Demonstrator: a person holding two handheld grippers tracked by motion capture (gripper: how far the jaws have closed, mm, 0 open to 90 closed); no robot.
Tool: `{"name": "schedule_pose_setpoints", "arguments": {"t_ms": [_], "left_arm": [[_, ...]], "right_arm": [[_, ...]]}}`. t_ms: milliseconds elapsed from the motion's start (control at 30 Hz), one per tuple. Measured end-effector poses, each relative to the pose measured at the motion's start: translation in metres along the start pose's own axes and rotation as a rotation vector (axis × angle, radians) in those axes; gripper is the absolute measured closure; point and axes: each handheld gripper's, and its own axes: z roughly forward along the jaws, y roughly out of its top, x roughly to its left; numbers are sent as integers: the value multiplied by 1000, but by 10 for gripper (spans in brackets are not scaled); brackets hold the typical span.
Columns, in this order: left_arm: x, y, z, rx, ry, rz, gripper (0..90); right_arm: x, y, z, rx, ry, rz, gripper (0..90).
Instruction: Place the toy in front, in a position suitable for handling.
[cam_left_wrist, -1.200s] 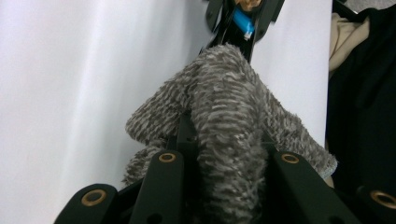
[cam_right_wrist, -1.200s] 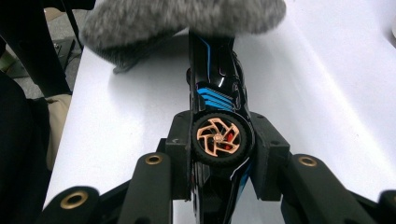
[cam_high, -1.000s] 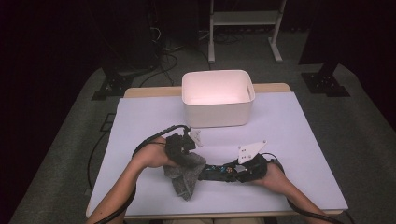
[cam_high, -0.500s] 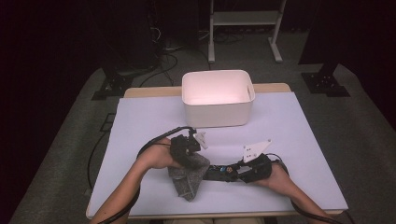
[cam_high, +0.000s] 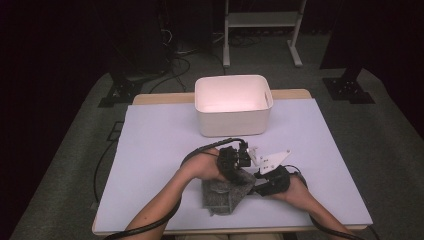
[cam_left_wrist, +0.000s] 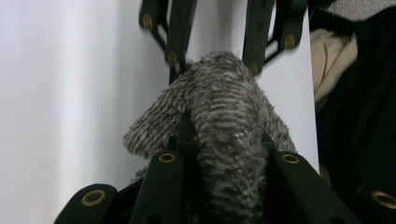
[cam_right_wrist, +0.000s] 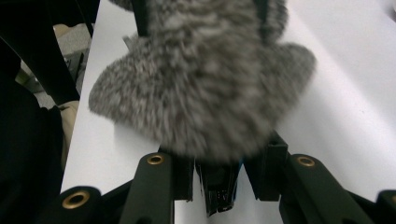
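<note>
A grey fuzzy cloth (cam_high: 221, 195) lies at the near middle of the white table (cam_high: 150, 150), with one end lifted. My left gripper (cam_high: 239, 171) is shut on that end; the fabric (cam_left_wrist: 224, 107) bulges up between its jaws. My right gripper (cam_high: 258, 184) faces it from the right and also grips the cloth (cam_right_wrist: 201, 84). The two grippers meet tip to tip, and the right one's black jaws (cam_left_wrist: 254, 32) stand just beyond the fabric in the left gripper view. Both sets of fingertips are buried in the pile.
A white open bin (cam_high: 233, 105) stands at the back middle of the table. Behind the table is a metal rack (cam_high: 260, 30), with cables (cam_high: 175, 55) on the grey floor. A black cable (cam_high: 200, 150) loops off the left gripper across the table.
The left hand has moved right towards the right gripper, carrying its end of the cloth over the rest. The right hand has stayed where it was.
</note>
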Motion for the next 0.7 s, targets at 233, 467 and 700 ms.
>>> {"name": "schedule_pose_setpoints", "arguments": {"t_ms": [233, 467, 700], "left_arm": [[3, -4, 2, -23, -12, -21, 734], [4, -38, -11, -23, 21, -83, 731], [5, -83, -29, -82, 54, -171, 728]], "right_arm": [[1, -1, 0, -6, -1, -1, 657], [0, 0, 0, 0, -1, -6, 658], [0, 0, 0, 7, -3, -15, 659]]}}
